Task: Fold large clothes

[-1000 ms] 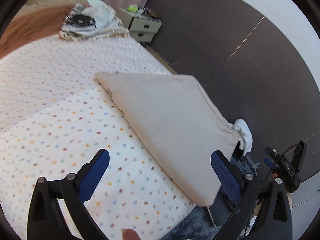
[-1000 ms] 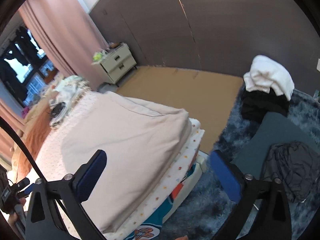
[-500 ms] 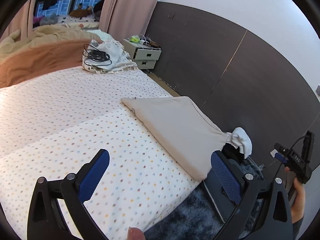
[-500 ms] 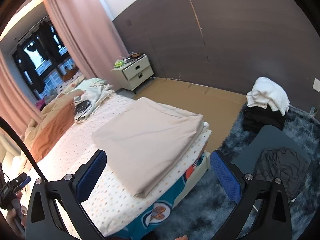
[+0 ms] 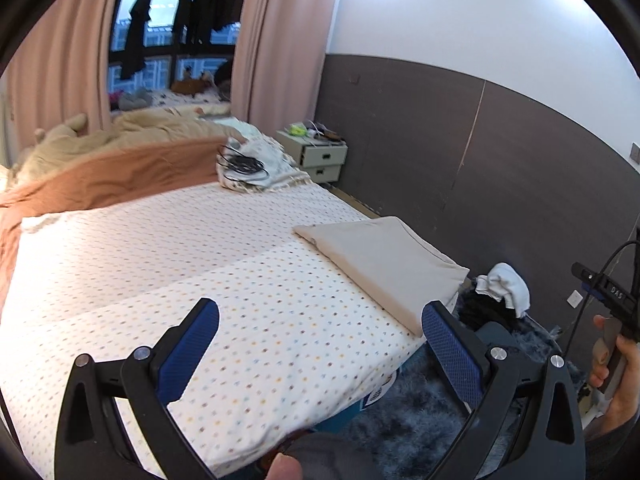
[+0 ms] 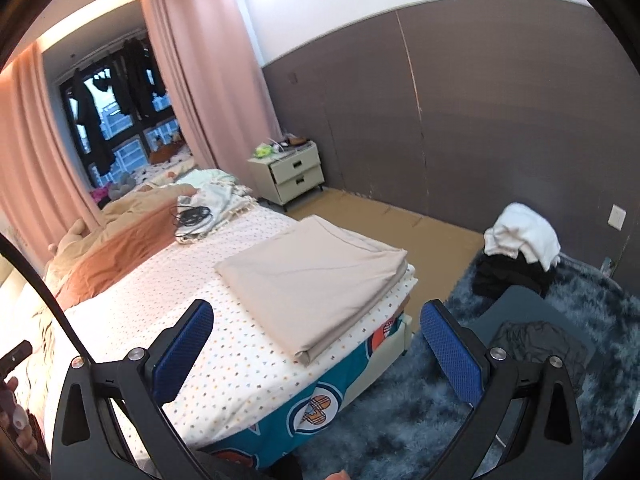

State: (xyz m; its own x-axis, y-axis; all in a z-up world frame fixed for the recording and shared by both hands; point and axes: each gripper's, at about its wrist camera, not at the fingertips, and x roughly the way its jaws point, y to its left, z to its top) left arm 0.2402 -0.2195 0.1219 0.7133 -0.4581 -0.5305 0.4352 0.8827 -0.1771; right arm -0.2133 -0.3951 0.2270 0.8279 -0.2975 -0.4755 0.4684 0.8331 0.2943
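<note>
A beige cloth (image 5: 384, 264) lies folded into a flat rectangle at the right corner of the dotted bed sheet (image 5: 200, 264). It also shows in the right wrist view (image 6: 316, 276), near the bed's foot corner. My left gripper (image 5: 320, 332) is open and empty, held back above the bed's near edge. My right gripper (image 6: 316, 336) is open and empty, held back above the bed's corner and the rug. Neither touches the cloth.
A brown duvet (image 5: 104, 176) and a bundle with black cables (image 5: 244, 166) lie at the bed's head. A nightstand (image 6: 292, 178) stands by the wall. White and black clothes (image 6: 520, 248) and a dark garment (image 6: 536, 340) lie on the blue rug (image 6: 400, 420).
Both grippers have pulled back and up from the folded cloth, so it looks smaller and more of the room shows. The cloth has stayed flat on the bed.
</note>
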